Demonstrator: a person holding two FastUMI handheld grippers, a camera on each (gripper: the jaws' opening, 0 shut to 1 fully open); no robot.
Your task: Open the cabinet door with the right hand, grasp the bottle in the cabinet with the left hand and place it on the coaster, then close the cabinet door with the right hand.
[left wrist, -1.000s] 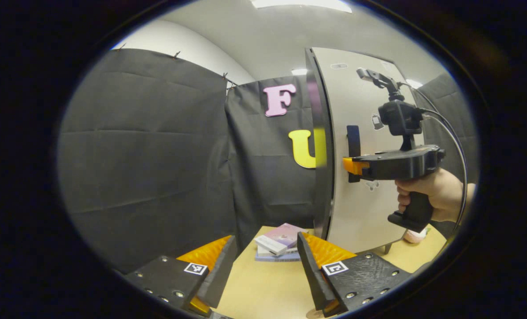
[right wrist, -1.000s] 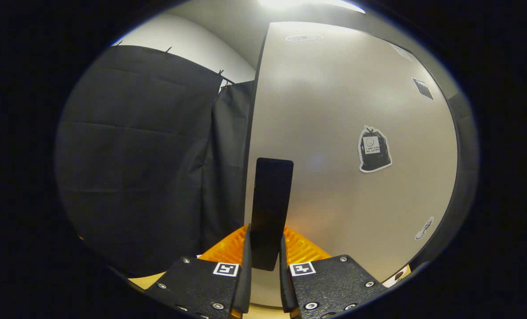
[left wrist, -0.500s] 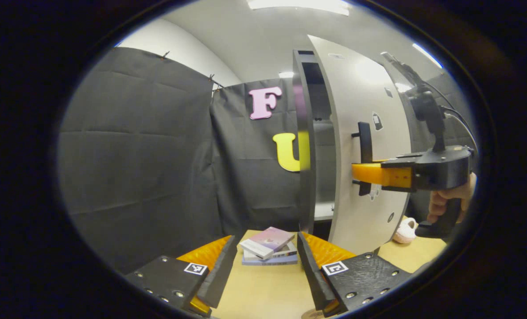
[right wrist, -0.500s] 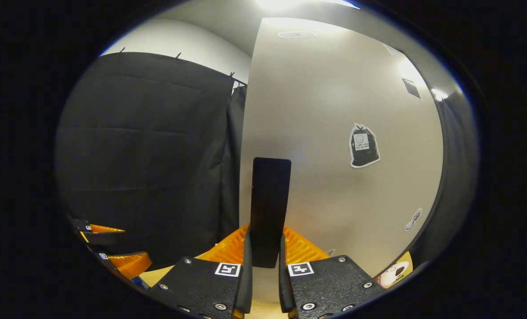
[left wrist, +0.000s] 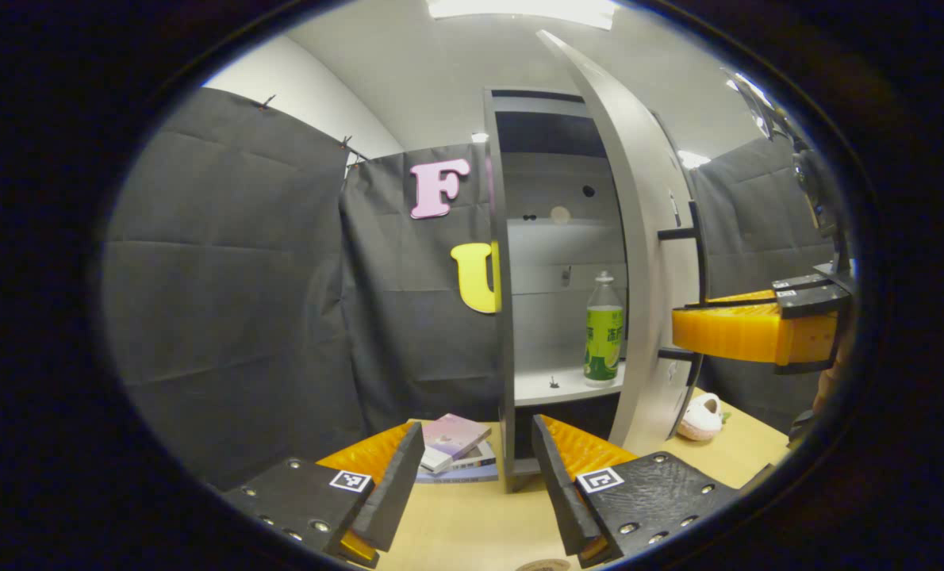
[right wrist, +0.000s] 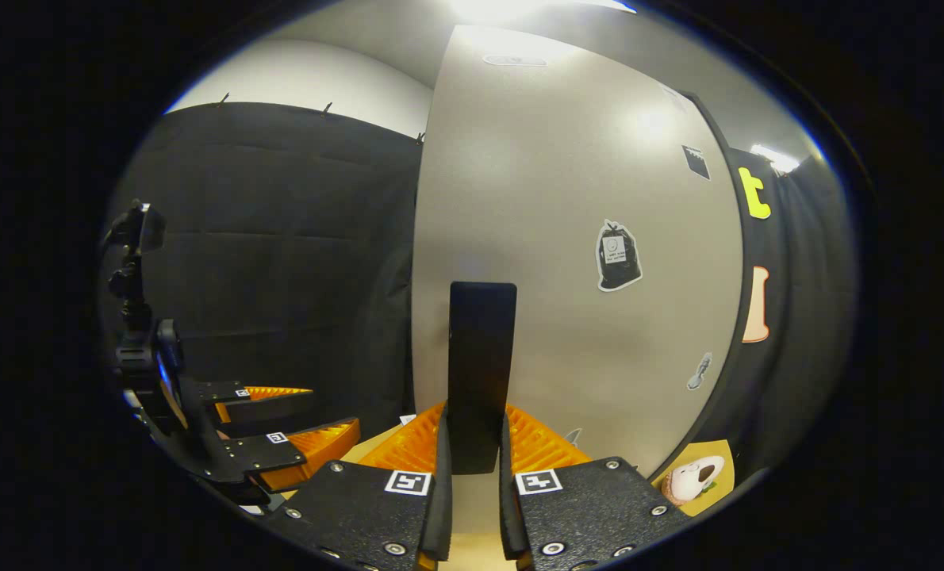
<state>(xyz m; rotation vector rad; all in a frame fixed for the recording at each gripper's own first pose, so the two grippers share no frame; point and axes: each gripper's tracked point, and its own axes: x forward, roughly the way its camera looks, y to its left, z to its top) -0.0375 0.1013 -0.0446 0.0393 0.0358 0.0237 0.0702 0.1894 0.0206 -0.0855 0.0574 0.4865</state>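
A clear bottle with a green label and white cap stands upright on the lower shelf of the grey cabinet. The cabinet door is swung well open. My right gripper is shut on the door's black vertical handle, which stands between its fingers; in the left gripper view this right gripper sits at the handle. My left gripper is open and holds nothing, low over the table in front of the cabinet. A sliver of the round coaster shows at the bottom edge.
A stack of books lies on the wooden table left of the cabinet's foot. A small plush toy sits on the table behind the open door. My left gripper appears to the door's left.
The right gripper has pulled the door from almost closed to wide open, keeping hold of the handle. The cabinet's inside and the bottle have come into sight. The left gripper stayed open.
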